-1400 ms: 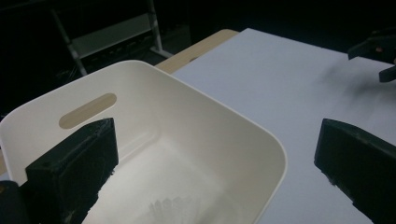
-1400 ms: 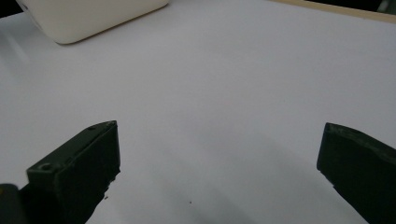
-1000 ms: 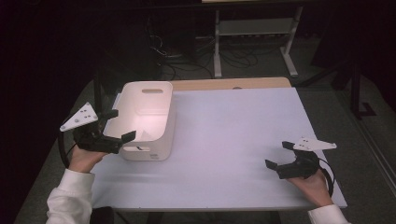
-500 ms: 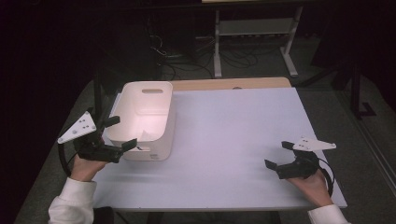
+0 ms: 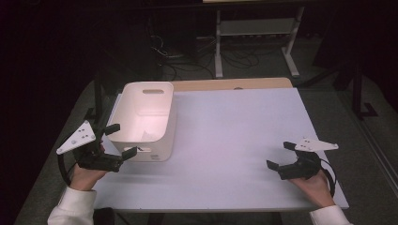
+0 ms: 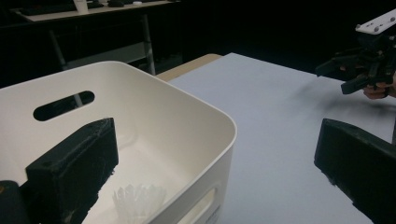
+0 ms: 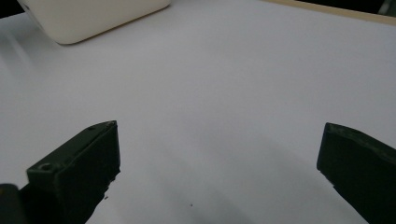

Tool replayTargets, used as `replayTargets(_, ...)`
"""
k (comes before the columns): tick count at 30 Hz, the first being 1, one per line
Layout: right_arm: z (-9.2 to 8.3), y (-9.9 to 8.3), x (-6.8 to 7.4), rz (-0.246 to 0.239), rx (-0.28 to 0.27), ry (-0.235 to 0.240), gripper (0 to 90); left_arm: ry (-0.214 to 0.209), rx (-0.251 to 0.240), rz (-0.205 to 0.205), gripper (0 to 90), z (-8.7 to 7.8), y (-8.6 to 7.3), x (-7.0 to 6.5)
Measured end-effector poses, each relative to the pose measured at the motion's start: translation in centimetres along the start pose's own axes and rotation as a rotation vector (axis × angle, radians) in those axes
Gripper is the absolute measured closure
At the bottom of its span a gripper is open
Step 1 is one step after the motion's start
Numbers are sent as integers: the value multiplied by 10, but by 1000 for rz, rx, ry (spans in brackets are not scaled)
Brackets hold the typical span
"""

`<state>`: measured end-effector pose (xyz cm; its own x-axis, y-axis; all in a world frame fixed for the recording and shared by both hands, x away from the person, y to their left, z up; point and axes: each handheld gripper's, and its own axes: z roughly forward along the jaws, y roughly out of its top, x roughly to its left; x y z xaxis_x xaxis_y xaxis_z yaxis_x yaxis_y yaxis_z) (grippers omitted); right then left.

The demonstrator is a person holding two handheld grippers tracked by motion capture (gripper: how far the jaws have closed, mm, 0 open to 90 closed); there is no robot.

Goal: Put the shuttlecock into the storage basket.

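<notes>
The left gripper [image 5: 119,140] stands at the near left corner of the white bin [image 5: 145,119], jaws wide apart and holding nothing; in the left gripper view one jaw hangs over the bin's inside and the other outside its near wall, so they seem to straddle the rim without touching it. The bin sits upright on the left part of the table [image 5: 234,140], its far end close to the table's back edge and its left wall near the left edge. Something small, pale and ribbed [image 6: 139,201] lies on the bin's floor; what it is cannot be told. As a judgement, the work is at an early stage: the bin is not yet gripped, and either a grasp on its rim or a reach down to the pale item is what is left. The right gripper [image 5: 281,158] rests low near the front right corner of the table, well apart from the bin, its jaws likewise spread wide and empty, with bare tabletop ahead of it in the right gripper view. Open room is plentiful to the bin's right, where the whole middle and right of the table lie bare; to its left there is little margin before the edge, so any slide of the bin should go rightward or toward the person.
</notes>
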<state>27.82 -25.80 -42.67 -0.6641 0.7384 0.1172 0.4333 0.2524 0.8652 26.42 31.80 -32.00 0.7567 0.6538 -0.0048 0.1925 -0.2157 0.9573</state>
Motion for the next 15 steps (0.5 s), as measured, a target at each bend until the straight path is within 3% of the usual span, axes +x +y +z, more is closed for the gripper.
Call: replayTargets(15,1,0,0,0,2,-1,0,-26,-26,-15,0,-4,-22,-3)
